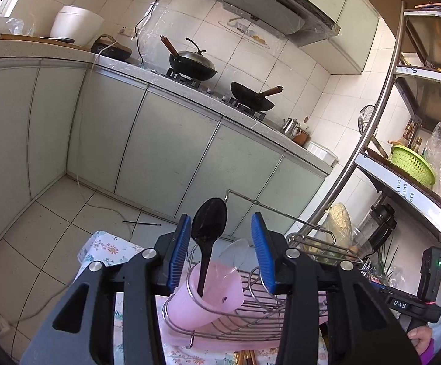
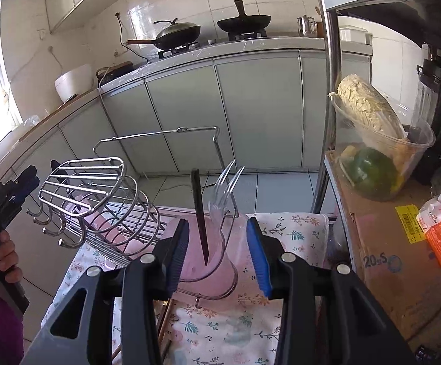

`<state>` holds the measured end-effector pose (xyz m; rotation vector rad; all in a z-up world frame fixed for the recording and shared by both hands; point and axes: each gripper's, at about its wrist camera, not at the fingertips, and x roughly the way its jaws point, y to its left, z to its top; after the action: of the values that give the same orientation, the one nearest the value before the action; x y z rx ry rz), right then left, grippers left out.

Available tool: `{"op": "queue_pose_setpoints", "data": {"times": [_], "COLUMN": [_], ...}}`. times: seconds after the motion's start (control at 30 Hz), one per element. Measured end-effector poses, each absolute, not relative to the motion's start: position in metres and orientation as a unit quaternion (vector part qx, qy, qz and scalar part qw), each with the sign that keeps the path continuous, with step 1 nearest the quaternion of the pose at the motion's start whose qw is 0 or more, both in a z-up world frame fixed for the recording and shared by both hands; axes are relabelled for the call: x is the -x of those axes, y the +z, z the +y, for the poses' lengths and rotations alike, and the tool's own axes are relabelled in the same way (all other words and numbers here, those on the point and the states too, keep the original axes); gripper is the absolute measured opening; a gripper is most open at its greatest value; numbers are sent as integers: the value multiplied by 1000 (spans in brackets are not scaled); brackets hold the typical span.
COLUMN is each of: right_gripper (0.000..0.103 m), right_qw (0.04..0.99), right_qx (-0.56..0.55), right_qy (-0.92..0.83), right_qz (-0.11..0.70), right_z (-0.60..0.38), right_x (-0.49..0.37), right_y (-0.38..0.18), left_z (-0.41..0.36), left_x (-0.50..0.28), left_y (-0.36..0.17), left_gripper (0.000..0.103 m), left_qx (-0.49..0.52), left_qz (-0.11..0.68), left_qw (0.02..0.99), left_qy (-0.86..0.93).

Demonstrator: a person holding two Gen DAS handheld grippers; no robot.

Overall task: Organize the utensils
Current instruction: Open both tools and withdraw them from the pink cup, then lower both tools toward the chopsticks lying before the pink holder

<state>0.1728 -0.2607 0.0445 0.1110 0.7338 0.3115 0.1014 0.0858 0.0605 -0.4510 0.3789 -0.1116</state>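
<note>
In the left wrist view a black spoon (image 1: 209, 222) and a clear plastic spoon (image 1: 235, 254) stand in a pink cup (image 1: 211, 299) held by a ring of the wire rack (image 1: 260, 310). My left gripper (image 1: 220, 222) is open, its blue pads apart on either side of the black spoon without touching it. In the right wrist view a black utensil (image 2: 198, 213) and a clear plastic fork (image 2: 225, 188) stand in a pink cup (image 2: 202, 266). My right gripper (image 2: 217, 222) is open around them, its pads clear of both.
The rack stands on a floral cloth (image 2: 220, 328); its wire basket (image 2: 89, 185) and hooks are left of the cup. A cardboard box (image 2: 381, 258) and a tub of vegetables (image 2: 372, 152) sit to the right. A metal shelf post (image 2: 330, 91) rises nearby.
</note>
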Motion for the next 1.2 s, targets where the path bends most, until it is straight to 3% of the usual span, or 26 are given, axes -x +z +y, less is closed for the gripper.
{"op": "queue_pose_setpoints", "data": {"times": [0.5,0.7,0.93,1.2], "right_gripper": [39,39,39,31], "right_qw": [921,928,909,862], "right_qx": [-109,-72,-83,-138], "right_qy": [174,170,182,200], "right_qz": [331,324,365,445], "right_z": [-261,-235,-224,-227], "right_x": [-106,-85,-74,-73], "right_y": [26,11,-25,-73], "left_z": [70,57,42,11], "left_x": [-57,-42,-36,-33], "left_y": [33,7,-30,-64], "left_gripper": [41,41,41,40], "left_qx": [192,163,153,121], "left_qz": [238,278,333,389], "left_qw": [951,944,927,905], "left_qy": [-56,-63,-80,-124]}}
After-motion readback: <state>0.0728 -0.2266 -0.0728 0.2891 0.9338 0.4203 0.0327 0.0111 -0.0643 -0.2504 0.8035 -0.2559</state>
